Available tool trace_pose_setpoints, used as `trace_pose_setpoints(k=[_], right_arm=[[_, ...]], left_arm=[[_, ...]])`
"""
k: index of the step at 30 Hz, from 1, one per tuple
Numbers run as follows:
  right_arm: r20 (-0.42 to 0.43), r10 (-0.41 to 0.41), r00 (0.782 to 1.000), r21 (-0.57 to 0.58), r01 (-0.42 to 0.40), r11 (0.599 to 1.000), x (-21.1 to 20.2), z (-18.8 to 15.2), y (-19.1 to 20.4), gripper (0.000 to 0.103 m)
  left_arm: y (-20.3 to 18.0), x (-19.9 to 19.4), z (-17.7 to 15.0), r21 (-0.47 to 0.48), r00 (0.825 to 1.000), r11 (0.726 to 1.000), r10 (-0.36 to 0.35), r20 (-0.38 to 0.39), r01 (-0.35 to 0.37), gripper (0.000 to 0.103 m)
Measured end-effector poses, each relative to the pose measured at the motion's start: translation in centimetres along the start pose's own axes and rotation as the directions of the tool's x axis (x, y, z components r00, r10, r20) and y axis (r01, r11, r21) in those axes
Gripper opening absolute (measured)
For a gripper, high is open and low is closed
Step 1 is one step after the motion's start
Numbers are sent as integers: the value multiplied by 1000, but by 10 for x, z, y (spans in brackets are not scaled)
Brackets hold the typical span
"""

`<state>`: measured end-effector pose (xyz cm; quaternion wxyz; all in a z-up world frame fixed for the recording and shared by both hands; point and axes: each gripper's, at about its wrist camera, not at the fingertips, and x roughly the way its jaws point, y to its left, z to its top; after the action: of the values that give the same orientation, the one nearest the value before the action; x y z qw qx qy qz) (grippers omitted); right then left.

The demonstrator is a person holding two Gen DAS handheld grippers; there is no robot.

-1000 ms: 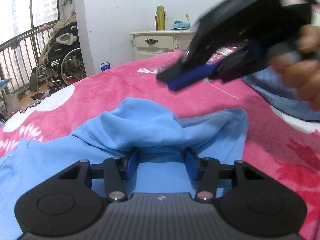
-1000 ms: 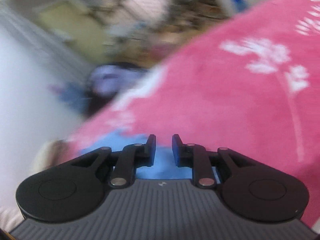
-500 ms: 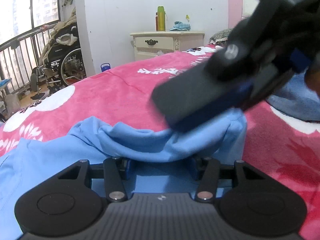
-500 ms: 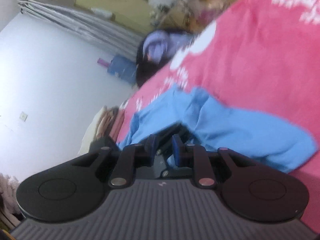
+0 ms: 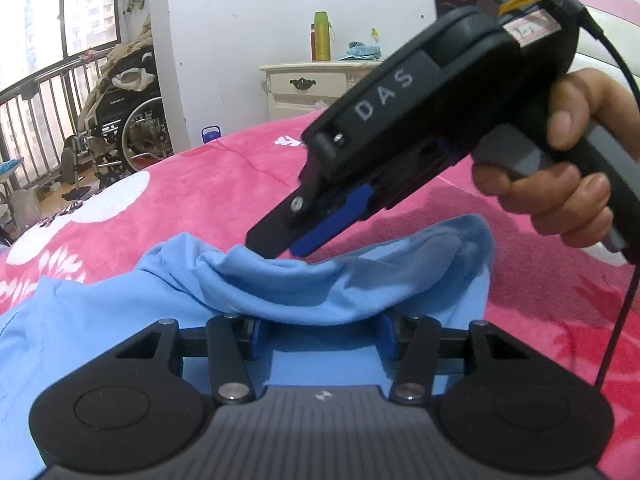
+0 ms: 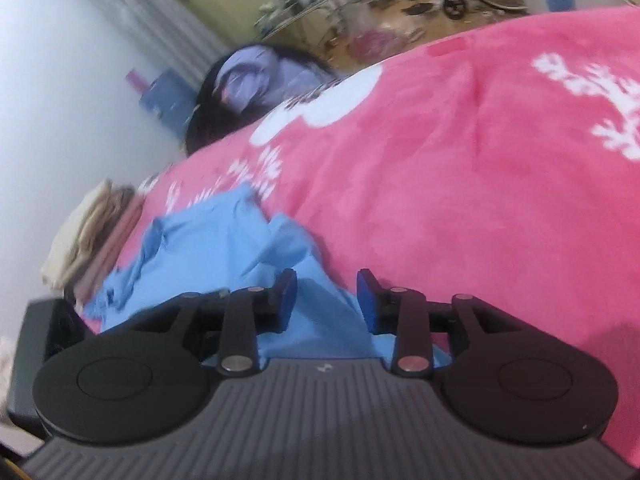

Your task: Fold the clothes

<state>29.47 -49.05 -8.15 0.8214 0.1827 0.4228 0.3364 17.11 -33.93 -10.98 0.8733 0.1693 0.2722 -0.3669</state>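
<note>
Blue shirt bunched on bed, no fold completed. Left gripper spread wide under ridge. Right gripper parted, nothing clamped.

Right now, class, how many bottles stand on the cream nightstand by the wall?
2: a green bottle and a smaller orange one touching its left side, both upright near the middle of the nightstand top. The right tongs may hide others.

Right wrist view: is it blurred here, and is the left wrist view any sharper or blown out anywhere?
Right wrist view: motion-smeared, the room's far clutter streaked, the pink blanket and blue garment soft-edged. Left wrist view: sharp on the right gripper and the wheelchair; the window is washed out; fisheye bends the railing.
</note>
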Motion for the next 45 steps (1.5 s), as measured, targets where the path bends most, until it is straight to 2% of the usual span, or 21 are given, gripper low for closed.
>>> trace_pose_setpoints(k=[3,6,9,13,14,18,25,28,34,35,37,39,41,45], right_arm=[[-17,-12,1000,-87,10,996,3,-1,6,42],[-27,-18,999,-126,14,992,10,-2,9,43],[-38,-6,999,-141,1,990,16,-1,8,43],[-45,42,998,-97,-46,994,22,-1,3,43],[-42,54,998,-82,-57,995,22,-2,2,40],[-2,58,998,-82,-58,995,12,-9,3,8],[159,-15,987,-111,33,993,-24,-16,11,2],[252,-70,965,-94,96,991,-38,-10,12,2],[375,-261,889,4,280,960,-51,1,2,2],[380,-284,880,29,296,955,-51,2,-3,2],[385,-370,846,83,368,926,-51,2,-10,2],[376,-431,820,147,406,902,-49,1,-21,2],[360,-472,805,187,434,882,-45,-1,-31,2],[305,-535,788,219,488,845,-25,0,-44,4]], left_arm=[[1,1,1,0,1000,1000,0,-1,0,52],[2,1,1,-2,1000,1000,0,-1,0,52],[2,2,2,-3,1000,1000,0,-2,-1,52],[3,3,3,-4,1000,1000,-1,-3,1,53],[3,3,4,-5,1000,1000,-1,-3,1,53],[1,2,4,-4,1000,1000,-1,-4,1,53],[3,3,4,-3,1000,1000,-1,-3,1,53],[4,3,4,-3,1000,1000,-1,-3,1,53],[7,5,6,-2,1000,1000,1,-3,-1,53],[8,5,6,-1,1000,1000,1,-3,-1,53],[8,5,6,1,1000,1000,2,-3,-2,53],[9,6,6,3,1000,1000,3,-3,-3,53],[10,6,6,5,1000,1000,4,-4,-4,53],[18,14,12,7,1000,1000,7,-5,-7,53]])
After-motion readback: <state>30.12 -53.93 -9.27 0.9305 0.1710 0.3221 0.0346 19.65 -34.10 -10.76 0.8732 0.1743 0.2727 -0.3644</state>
